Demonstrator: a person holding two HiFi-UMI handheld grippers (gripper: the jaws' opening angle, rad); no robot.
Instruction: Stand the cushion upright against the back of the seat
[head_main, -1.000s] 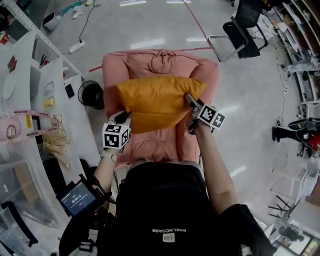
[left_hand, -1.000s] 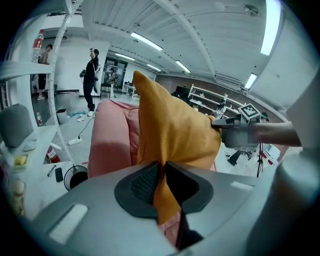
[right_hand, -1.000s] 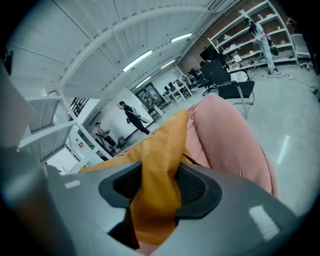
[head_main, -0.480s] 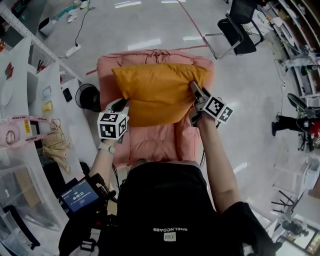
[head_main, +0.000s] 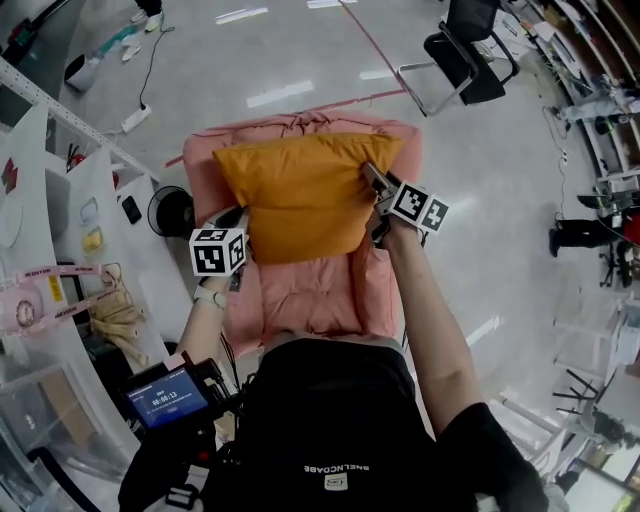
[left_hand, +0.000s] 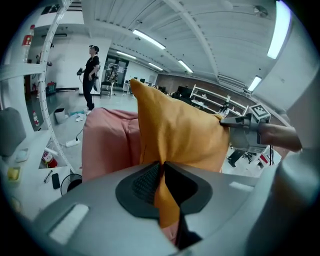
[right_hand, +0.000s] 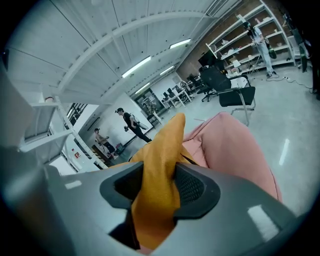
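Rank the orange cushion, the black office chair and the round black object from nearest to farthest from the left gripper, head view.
1. The orange cushion, pinched in the left gripper.
2. The round black object, on the floor left of the seat.
3. The black office chair, far upper right.

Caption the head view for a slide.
Left gripper and right gripper, its jaws just eased wider, grip an orange cushion over the pink armchair.

One cushion (head_main: 300, 195), one seat (head_main: 320, 290), one black chair (head_main: 465, 55) — plus left hand-held gripper (head_main: 242, 213), right hand-held gripper (head_main: 369, 176): two.
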